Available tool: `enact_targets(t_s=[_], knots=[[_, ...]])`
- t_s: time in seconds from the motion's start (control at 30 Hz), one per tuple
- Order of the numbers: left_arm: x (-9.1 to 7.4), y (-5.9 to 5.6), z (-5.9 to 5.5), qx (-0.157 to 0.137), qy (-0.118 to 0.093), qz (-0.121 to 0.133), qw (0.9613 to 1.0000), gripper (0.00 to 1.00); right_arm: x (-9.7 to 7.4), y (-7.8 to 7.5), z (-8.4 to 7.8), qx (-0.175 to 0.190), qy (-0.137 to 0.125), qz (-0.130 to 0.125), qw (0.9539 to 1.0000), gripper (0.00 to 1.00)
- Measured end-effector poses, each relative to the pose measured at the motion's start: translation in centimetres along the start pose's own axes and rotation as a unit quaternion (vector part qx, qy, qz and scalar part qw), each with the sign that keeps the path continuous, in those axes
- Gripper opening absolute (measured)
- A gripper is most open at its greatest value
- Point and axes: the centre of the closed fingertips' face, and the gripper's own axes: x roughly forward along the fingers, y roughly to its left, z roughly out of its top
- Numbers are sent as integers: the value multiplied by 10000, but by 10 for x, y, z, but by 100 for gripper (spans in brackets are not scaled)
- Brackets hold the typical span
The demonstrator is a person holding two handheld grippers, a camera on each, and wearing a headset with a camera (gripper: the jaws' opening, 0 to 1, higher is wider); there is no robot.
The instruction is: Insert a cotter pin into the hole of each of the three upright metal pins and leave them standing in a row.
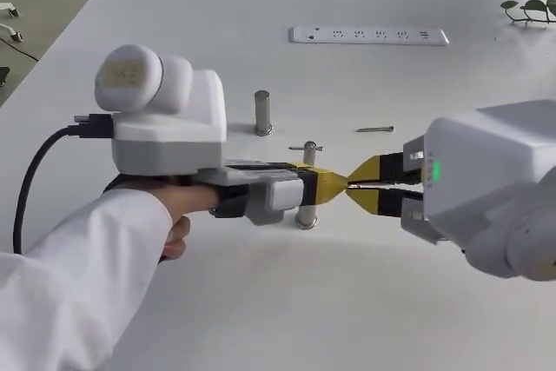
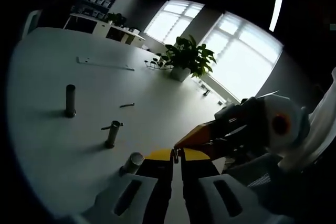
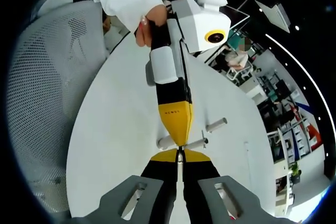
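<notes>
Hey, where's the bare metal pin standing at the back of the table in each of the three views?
Head view: the bare pin stands upright, a little above the middle of the picture.
Left gripper view: at the far left, standing alone.
Right gripper view: just right of the middle, looking sideways because this view is rolled.
Shared landmark: the left gripper and right gripper, yellow tips meeting point to point.

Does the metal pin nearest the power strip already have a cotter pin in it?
No, the far pin stands bare; a cotter pin sits across the top of the middle pin instead.
</notes>
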Motion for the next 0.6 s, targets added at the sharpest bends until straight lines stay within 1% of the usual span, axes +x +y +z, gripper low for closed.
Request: enact_targets(t_s=[0.13,0.2,0.27,0.37,0.6], knots=[[0,1,-2,29,42,24,10000,3,0,-2,2,11,-26,-22,10000,0],[0,1,-1,23,21,36,10000,1,-1,-2,2,-2,-20,-21,10000,0],[0,1,-1,-28,12,25,10000,1,-1,-3,2,-2,-17,-31,10000,0],[0,1,-1,-2,14,26,10000,1,-1,-3,2,-2,-14,-26,10000,0],[0,2,-1,-69,7,18,10000,1,0,-2,3,16,-33,-28,10000,0]])
